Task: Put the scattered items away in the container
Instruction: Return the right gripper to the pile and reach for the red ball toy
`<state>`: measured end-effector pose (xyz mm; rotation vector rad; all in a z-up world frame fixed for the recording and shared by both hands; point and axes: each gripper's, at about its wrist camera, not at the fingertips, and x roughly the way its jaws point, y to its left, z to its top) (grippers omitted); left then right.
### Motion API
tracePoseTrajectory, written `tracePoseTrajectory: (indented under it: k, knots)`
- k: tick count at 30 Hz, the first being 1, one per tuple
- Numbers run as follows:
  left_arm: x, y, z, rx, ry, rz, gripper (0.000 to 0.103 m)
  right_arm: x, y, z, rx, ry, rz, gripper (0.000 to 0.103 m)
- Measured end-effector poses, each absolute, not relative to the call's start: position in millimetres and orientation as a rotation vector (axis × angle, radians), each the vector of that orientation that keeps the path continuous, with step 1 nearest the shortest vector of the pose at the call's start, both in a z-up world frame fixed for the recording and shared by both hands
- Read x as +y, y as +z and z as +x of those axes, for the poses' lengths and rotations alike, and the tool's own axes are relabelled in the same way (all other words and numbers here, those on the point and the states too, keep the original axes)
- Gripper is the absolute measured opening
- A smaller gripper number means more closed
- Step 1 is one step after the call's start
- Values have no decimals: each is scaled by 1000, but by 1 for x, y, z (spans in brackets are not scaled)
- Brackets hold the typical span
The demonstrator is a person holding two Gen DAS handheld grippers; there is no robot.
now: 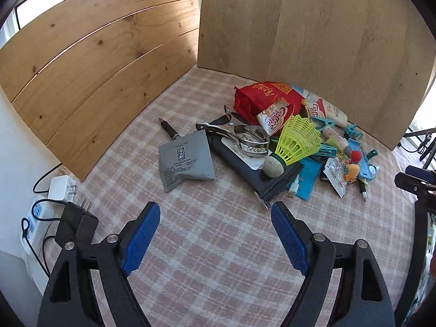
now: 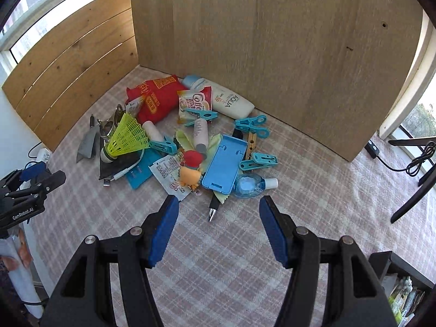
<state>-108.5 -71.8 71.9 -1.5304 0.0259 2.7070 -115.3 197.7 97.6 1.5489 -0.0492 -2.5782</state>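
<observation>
Both the left tongs (image 1: 215,208) and right tongs (image 2: 219,204) hang spread wide and empty above the checked desk (image 1: 218,245). Just beyond, the pen (image 2: 213,208), blue phone stand (image 2: 222,163), shuttlecock (image 1: 293,143) and red packet (image 2: 155,95) lie heaped against the wooden board (image 2: 272,41). No container is visible; tidying looks unstarted.

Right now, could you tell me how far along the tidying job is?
Nothing looks done: no container shows in either view. Nothing is in hand: the left gripper and right gripper are both open and empty above the checked cloth. All is left: the pile, with the yellow shuttlecock, red packet, blue phone stand and grey sachet, still lies scattered.
</observation>
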Motion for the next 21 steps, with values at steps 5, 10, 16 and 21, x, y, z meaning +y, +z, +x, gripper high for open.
tracePoseTrajectory:
  k: [5, 10, 16, 21]
  knots:
    - [-50, 68, -127, 128, 2660, -1483, 83, 187, 85, -137, -24, -2542, 1565, 59]
    - [-17, 56, -150, 232, 2577, -1466, 82, 196, 74, -158, -113, -2490, 1623, 44]
    - [-2, 42, -170, 182, 2509, -1481, 72, 199, 67, -174, -158, -2451, 1649, 40]
    - [7, 39, -178, 176, 2499, -1473, 71, 192, 60, -183, -176, -2410, 1667, 38]
